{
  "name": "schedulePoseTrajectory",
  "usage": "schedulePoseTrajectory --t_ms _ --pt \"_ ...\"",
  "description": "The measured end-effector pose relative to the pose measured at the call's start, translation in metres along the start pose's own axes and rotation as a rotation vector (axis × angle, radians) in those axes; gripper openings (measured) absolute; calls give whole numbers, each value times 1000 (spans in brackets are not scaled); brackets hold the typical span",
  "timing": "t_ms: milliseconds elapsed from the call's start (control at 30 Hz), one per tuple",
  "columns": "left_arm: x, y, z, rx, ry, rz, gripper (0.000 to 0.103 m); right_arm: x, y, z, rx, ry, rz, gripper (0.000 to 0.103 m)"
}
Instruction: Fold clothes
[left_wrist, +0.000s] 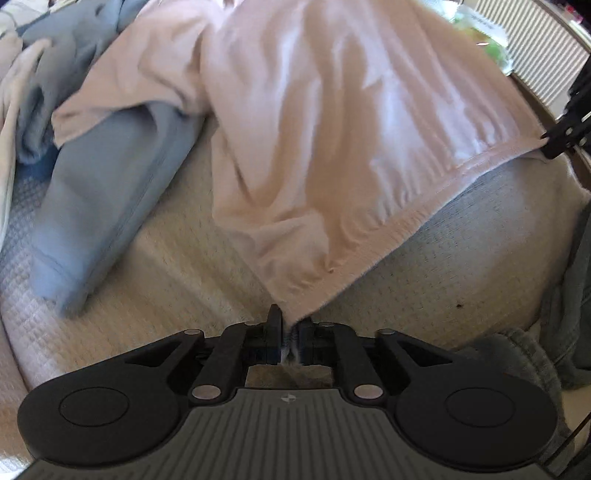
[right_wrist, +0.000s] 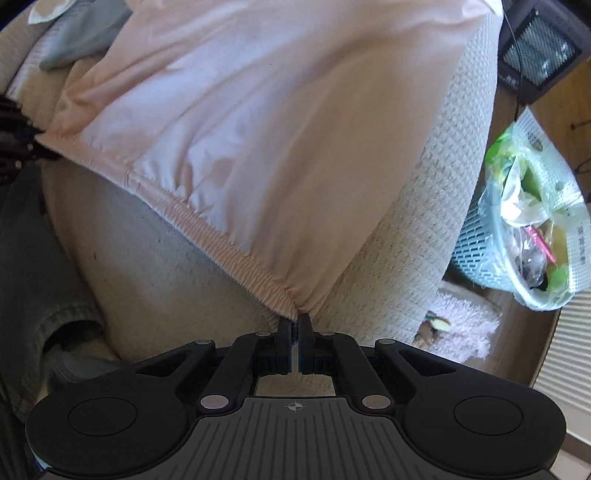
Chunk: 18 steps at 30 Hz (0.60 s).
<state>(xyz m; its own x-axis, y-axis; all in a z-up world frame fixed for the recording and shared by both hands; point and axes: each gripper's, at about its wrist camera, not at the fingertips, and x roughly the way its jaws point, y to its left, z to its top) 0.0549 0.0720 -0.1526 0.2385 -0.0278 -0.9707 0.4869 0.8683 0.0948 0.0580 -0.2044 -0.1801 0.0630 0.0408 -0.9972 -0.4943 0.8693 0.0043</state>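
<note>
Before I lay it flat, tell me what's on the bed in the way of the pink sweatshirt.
A blue garment lies under the pink sweatshirt's far left part; the cream waffle bedspread nearer the grippers looks bare.

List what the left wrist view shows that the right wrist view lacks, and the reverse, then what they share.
Only the left wrist view: a crumpled blue sweatshirt lying on the bed left of the pink garment.

Only the right wrist view: a pale green mesh basket lined with a plastic bag of rubbish on the floor, and a dark heater with a metal grille beyond it.

Both: the pale pink ribbed-hem garment stretched over the cream waffle-weave bedcover, with the left gripper and right gripper each pinching a hem corner.
</note>
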Motion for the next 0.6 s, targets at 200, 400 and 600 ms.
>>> schedulePoseTrajectory --t_ms 200,400,600 --pt "-32 15 -6 -116 -54 -76 40 -20 -9 -1 41 -14 5 16" --pt "-69 15 -9 -180 -198 -101 66 -71 -8 -10 118 -200 -37 38" --pt "-39 -10 -3 -207 -324 -130 72 -73 19 -6 276 -492 -6 53"
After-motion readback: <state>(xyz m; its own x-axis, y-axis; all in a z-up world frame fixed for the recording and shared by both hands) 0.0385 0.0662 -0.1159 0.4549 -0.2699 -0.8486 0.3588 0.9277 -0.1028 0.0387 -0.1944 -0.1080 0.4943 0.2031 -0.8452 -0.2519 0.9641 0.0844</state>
